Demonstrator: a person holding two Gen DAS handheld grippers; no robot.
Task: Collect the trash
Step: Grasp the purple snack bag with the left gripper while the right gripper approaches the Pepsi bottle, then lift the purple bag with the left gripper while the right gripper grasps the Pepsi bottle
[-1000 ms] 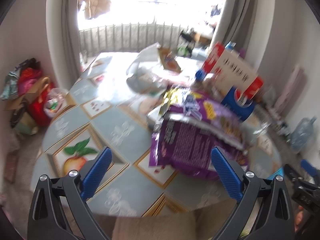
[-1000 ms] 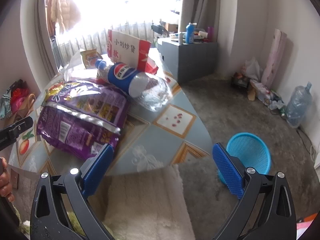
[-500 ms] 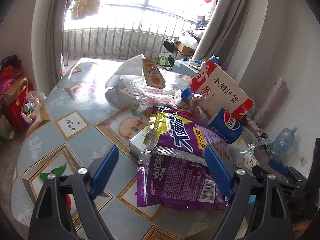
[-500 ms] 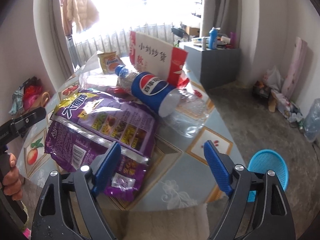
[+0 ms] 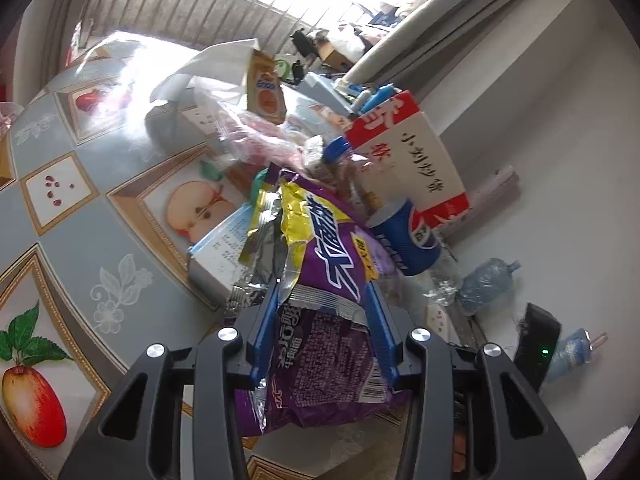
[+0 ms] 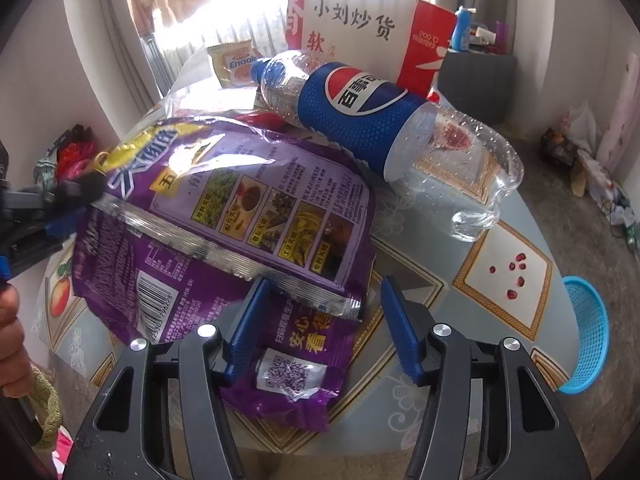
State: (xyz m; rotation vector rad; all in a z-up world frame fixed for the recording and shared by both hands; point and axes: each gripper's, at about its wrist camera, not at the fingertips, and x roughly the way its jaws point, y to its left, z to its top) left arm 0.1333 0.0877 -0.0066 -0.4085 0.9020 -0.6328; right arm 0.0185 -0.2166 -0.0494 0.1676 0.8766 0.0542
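Note:
A crumpled purple snack bag [image 5: 332, 248] lies on the patterned table [image 5: 80, 240] among other trash. My left gripper [image 5: 324, 312] is closing around the bag's near edge, which sits between the blue pads without being pinched flat. In the right wrist view the same bag [image 6: 256, 200] fills the middle. My right gripper [image 6: 324, 304] is also closing, with the bag's lower corner between its pads and the right pad clear of it. The left gripper [image 6: 60, 204] shows at the bag's far left edge. An empty Pepsi bottle [image 6: 360, 112] lies behind the bag.
A red and white carton [image 6: 360, 24] stands behind the bottle, with an orange snack packet [image 6: 236, 64] beside it. A flat white box [image 5: 220, 248] lies under the bag. A blue basket [image 6: 584, 336] sits on the floor right of the table [image 6: 512, 272]. A hand [image 6: 12, 340] shows at left.
Both grippers have moved in and down onto the purple bag and their jaws have narrowed a lot. The bag now sits between both pairs of pads.

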